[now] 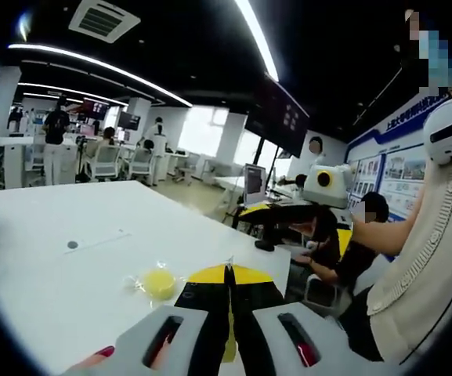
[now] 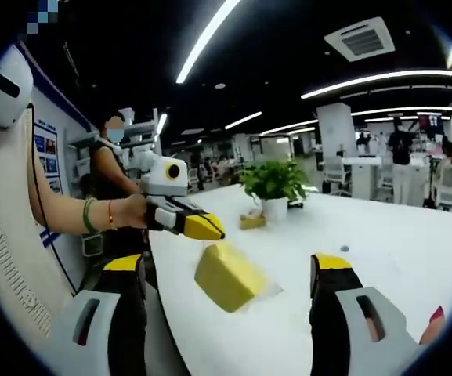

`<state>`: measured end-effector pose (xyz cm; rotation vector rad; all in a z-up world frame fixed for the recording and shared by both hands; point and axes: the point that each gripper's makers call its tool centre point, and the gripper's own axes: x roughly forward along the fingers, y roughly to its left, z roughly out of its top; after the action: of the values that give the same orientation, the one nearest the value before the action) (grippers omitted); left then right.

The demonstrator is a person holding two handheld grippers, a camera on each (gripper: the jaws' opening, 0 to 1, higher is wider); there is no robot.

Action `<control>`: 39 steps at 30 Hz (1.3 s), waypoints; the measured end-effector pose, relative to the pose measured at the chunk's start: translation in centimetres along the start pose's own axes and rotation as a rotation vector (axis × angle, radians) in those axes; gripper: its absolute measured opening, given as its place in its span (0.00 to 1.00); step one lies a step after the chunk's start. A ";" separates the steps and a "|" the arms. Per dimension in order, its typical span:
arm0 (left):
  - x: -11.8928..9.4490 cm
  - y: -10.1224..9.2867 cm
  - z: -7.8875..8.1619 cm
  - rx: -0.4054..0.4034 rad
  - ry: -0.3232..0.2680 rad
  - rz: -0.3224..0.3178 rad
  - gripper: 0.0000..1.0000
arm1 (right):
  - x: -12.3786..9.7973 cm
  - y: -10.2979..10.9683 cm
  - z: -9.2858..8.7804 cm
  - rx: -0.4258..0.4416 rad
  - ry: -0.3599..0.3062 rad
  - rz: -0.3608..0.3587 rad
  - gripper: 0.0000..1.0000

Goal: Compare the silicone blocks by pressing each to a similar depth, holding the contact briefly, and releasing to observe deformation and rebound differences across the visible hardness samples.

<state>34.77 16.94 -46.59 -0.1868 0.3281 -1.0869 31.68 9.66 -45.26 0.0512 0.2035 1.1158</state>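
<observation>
Right gripper (image 2: pixel 229 274) spread wide, framing yellow block (image 2: pixel 227 276) for pressing; left gripper (image 1: pixel 228 270) closed, empty, near table (image 1: pixel 53 266) edge.

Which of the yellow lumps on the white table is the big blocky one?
The big yellow block lying between the right gripper's open jaws, seen in the right gripper view. The other, a small round yellow piece in clear wrap, lies ahead of the left gripper's closed tips.
</observation>
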 end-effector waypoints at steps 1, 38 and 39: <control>0.0 0.3 -0.2 -0.003 0.004 0.005 0.00 | -0.3 -0.1 0.1 0.007 -0.011 -0.012 0.82; 4.2 13.9 -8.2 -0.112 0.131 0.061 0.00 | -14.1 -2.7 -6.3 0.203 0.049 -0.627 0.87; 4.3 14.1 -8.4 -0.120 0.131 0.056 0.00 | -14.3 -2.7 -6.5 0.204 0.061 -0.637 0.87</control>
<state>45.38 19.62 -59.54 -0.2121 0.5138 -1.0271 26.79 -4.74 -50.03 0.1247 0.3590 0.4598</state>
